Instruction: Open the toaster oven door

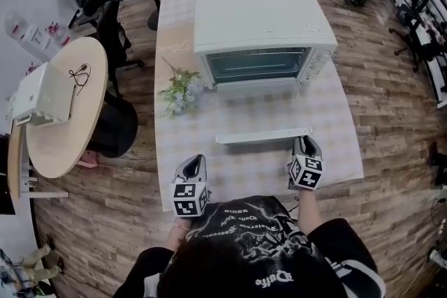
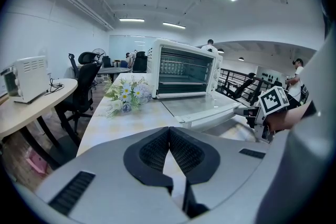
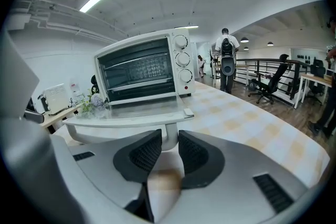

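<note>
Door handle (image 3: 126, 122) between right tongs (image 3: 169, 137) (gripped)

Left tool (image 1: 196, 160) is held forward and tilted downward, its jaws pressed together on nothing. Right tool (image 1: 306, 142) is tilted likewise, its jaws clamping the door handle (image 3: 157, 122).

The lowered oven door (image 1: 262, 112) fills the bench's (image 1: 183, 150) middle, and flowers (image 1: 180, 91) block the far left. Bare bench lies near left and right of the door.
</note>
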The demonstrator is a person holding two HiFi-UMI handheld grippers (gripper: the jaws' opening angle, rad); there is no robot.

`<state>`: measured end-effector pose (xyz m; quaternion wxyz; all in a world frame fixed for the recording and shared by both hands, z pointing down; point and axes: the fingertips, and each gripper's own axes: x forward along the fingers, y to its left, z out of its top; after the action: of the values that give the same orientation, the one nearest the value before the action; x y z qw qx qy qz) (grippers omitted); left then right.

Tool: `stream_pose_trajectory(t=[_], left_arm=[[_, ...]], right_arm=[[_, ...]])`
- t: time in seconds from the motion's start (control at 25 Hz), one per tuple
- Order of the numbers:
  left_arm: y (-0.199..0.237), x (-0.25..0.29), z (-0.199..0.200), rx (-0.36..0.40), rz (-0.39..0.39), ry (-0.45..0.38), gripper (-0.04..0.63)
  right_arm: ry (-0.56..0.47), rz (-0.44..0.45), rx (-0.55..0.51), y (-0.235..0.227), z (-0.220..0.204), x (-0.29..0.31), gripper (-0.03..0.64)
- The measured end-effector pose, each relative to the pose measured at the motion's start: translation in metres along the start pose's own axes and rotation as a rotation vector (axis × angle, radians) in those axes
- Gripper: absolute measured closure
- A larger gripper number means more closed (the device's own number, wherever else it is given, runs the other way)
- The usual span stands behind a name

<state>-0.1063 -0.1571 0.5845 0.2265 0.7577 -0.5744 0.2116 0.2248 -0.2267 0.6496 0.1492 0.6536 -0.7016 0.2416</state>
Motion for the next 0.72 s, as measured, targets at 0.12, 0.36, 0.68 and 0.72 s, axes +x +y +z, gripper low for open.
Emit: stream_pose_trajectory(t=[0.12, 0.36, 0.68, 0.72], left_arm=[[0.0, -0.001, 0.0, -0.001, 0.005, -0.004, 0.575], [0.001, -0.004, -0.001, -0.004, 0.016, -0.004, 0.575], [-0.002, -0.003, -0.002, 0.004, 0.012, 0.006, 0.575], [-0.002, -0.003, -0.003, 0.0, 0.011, 0.007, 0.575]], right_arm=[[0.019, 0.001, -0.01, -0.002, -0.002, 0.005, 0.508], [0.098, -0.011, -0.058, -0.003, -0.012, 0.012, 0.52], [0.098, 0.0, -0.044, -0.005, -0.014, 0.013, 0.52], [0.099, -0.002, -0.041, -0.005, -0.015, 0.011, 0.52]])
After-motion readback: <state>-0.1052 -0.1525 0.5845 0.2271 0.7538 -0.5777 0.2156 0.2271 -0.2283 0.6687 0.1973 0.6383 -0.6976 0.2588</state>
